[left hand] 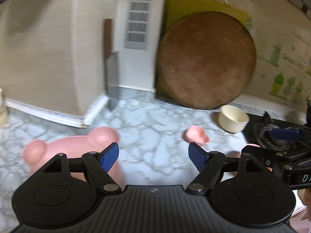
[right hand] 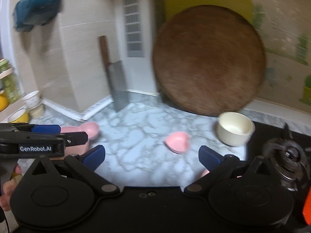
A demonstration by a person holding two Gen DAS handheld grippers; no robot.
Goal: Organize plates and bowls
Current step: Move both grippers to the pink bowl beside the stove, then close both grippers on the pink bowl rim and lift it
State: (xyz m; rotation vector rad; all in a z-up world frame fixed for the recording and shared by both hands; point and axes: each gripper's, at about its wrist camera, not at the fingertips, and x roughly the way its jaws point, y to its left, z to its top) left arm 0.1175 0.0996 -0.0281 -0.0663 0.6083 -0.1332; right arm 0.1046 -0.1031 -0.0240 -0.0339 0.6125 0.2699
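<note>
A pink bear-shaped dish (left hand: 73,145) with two round ears lies on the marble counter (left hand: 151,120), partly under my left gripper's left finger. My left gripper (left hand: 153,155) is open over bare counter with nothing between its fingers. A small pink heart-shaped dish (right hand: 177,139) sits ahead of my right gripper (right hand: 152,156), which is open wide and holds nothing. Behind the heart dish to the right stands a cream bowl (right hand: 235,129). The heart dish (left hand: 196,134) and the cream bowl (left hand: 233,118) also show in the left wrist view. A bit of another pink piece (right hand: 205,172) peeks out under the right gripper's right finger.
A round wooden chopping board (right hand: 208,62) and a yellow board (left hand: 186,5) lean on the back wall, with a cleaver (right hand: 116,85) propped in the corner. A black gas hob (right hand: 287,155) lies at the right. Jars and bowls (right hand: 31,99) crowd the far left.
</note>
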